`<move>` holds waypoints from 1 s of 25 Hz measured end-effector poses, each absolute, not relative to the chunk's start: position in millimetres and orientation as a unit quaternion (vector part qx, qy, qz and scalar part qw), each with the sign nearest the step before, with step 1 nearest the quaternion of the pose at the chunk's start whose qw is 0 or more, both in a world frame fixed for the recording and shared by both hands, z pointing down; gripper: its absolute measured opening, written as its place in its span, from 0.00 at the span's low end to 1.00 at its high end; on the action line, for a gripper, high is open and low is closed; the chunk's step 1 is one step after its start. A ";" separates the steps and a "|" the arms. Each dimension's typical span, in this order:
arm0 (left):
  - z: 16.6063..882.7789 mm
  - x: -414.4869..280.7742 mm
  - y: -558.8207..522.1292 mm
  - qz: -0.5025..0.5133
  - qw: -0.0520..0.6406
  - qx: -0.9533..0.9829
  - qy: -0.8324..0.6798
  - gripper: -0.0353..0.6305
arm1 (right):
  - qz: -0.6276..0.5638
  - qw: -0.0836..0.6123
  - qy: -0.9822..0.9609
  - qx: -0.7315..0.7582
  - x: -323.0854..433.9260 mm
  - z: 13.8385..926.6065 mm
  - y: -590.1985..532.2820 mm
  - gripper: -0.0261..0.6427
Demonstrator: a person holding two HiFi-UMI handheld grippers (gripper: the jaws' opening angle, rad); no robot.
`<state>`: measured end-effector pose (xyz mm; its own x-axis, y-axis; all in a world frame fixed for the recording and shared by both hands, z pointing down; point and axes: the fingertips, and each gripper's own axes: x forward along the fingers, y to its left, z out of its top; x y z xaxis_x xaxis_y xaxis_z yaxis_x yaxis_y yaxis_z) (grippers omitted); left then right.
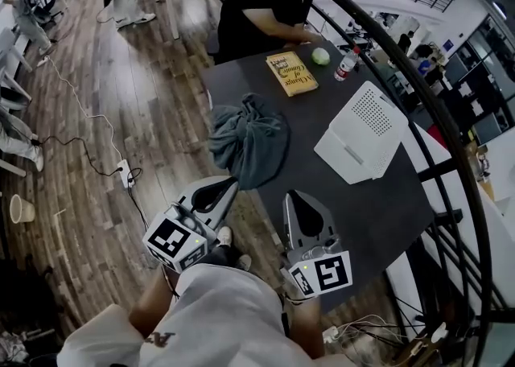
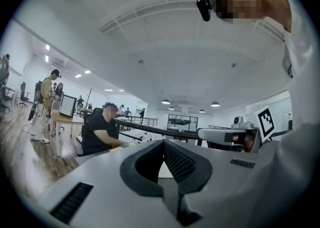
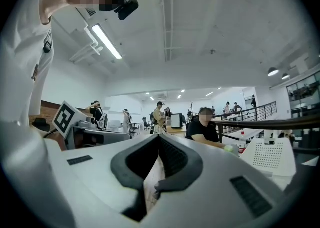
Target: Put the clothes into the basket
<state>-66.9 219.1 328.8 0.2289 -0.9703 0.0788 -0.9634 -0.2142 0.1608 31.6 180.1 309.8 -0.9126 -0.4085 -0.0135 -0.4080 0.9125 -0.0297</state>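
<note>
Head view only: crumpled grey-green cloth (image 1: 248, 146) on dark tabletop (image 1: 354, 212).
Left tool (image 2: 162, 143): clenched, empty.
Right tool (image 3: 159, 138): clenched, empty; its view shows white perforated basket (image 3: 270, 156).

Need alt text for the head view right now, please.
A crumpled grey-green cloth lies on the dark table, left of a white perforated plastic basket. The left gripper and right gripper hover shut and empty at its near edge; a person in black sits opposite.

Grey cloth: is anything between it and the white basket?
Nothing visible. Only bare dark tabletop separates the crumpled grey-teal cloth from the white perforated plastic basket to its right. The yellow book lies farther back, off that path.
</note>
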 end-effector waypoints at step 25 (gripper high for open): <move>375.5 -152.2 129.7 -0.006 0.126 0.796 -0.593 0.06 | -0.026 -0.061 0.967 -0.245 -53.4 355.8 88.2 0.07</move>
<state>-152.2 129.7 375.5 0.2975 -0.9445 0.1390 -0.9414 -0.2661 0.2071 -53.4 88.2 355.8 -0.8727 -0.4704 0.1309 -0.4767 0.8789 -0.0195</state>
